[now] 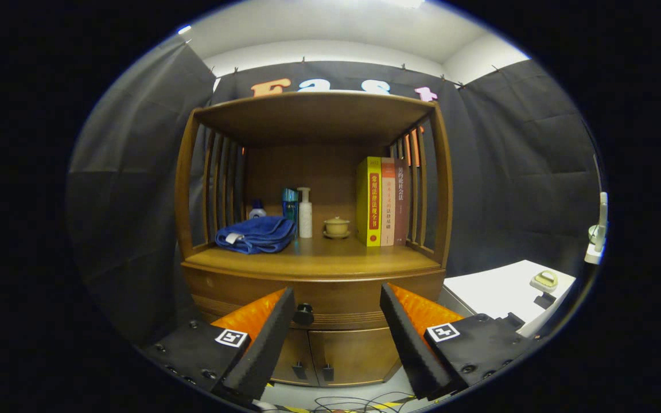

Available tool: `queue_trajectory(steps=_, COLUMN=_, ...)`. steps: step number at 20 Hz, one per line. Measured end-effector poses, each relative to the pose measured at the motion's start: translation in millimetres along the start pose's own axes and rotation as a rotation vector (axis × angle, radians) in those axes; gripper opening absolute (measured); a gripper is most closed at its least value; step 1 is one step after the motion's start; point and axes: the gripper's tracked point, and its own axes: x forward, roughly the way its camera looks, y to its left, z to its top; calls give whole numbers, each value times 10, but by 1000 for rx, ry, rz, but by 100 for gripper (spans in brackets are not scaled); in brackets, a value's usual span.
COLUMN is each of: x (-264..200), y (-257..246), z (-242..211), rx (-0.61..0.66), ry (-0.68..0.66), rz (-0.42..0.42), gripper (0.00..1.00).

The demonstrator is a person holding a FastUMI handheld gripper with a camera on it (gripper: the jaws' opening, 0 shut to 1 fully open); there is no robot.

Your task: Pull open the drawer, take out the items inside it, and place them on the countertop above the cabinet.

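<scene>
Gripper [336, 321] fingers spread wide, holding nothing — drawer [330, 298] shut under the countertop [313, 261], its dark knob [303, 314] just ahead, hard by the left finger, so a slight leftward re-centre looks needed.

The gripper camera looks straight ahead at the cabinet [313, 229], near, its drawer knob [303, 314] between the spread fingers [261, 338].
</scene>
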Motion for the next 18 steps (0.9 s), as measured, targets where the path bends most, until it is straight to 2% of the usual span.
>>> queue_trajectory(steps=6, x=391, y=251, z=-405, rx=22, ry=75, rz=47, gripper=97)
queue_trajectory(steps=18, x=1095, y=539, z=-1018, rx=20, ry=195, rz=66, gripper=97)
